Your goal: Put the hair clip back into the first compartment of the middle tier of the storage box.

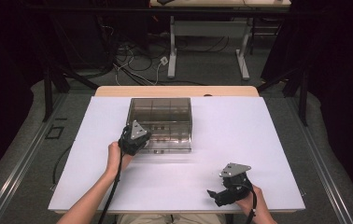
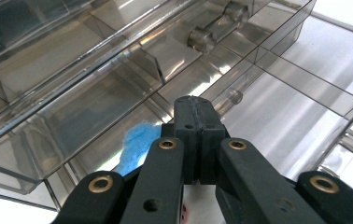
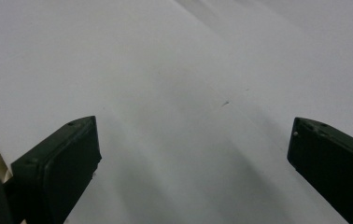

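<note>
A smoky clear plastic compartment box [image 1: 160, 116] stands on the white table top [image 1: 240, 140], its lid raised at the back. My left gripper [image 1: 139, 138] is at the box's front left corner. In the left gripper view its jaws [image 2: 199, 105] are pressed together with nothing between them, tips over the box's [image 2: 95, 70] divided compartments near the hinges. A blue patch [image 2: 137, 140] shows through the clear plastic just left of the jaws. My right gripper [image 1: 215, 196] rests low near the table's front right, open, with bare white surface between its jaws [image 3: 193, 135].
The table's wooden far edge [image 1: 177, 91] runs behind the box. Beyond it are cables on the floor [image 1: 132, 60] and another desk's white legs [image 1: 172, 51]. Dark curtains close in both sides.
</note>
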A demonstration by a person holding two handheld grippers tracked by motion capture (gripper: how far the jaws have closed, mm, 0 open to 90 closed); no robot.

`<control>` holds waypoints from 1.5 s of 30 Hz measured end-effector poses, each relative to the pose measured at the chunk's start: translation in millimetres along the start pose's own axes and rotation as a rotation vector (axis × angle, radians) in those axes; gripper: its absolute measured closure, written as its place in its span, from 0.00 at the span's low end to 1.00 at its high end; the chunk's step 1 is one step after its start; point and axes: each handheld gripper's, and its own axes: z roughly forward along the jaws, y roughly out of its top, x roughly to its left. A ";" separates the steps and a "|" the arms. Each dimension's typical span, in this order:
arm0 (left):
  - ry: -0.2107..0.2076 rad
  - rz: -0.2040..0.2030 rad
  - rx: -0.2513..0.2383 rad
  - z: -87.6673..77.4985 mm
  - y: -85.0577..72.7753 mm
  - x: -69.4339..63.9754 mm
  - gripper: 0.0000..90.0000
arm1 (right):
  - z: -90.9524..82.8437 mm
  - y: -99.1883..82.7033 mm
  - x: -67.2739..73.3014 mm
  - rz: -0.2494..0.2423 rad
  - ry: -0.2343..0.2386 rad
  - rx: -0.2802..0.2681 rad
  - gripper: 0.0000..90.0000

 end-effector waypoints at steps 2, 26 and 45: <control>0.003 -0.026 -0.027 -2.3 0.6 0.3 0.99 | 0.0 -0.1 -0.2 0.003 -0.002 0.004 0.02; -0.036 -0.051 -0.044 -60.1 -13.6 -24.3 0.16 | -2.4 -0.2 0.0 0.003 -0.017 -0.007 0.02; -0.026 -0.067 -0.046 -68.2 -32.0 -37.4 0.00 | -0.6 1.0 -0.3 0.000 -0.007 0.000 0.02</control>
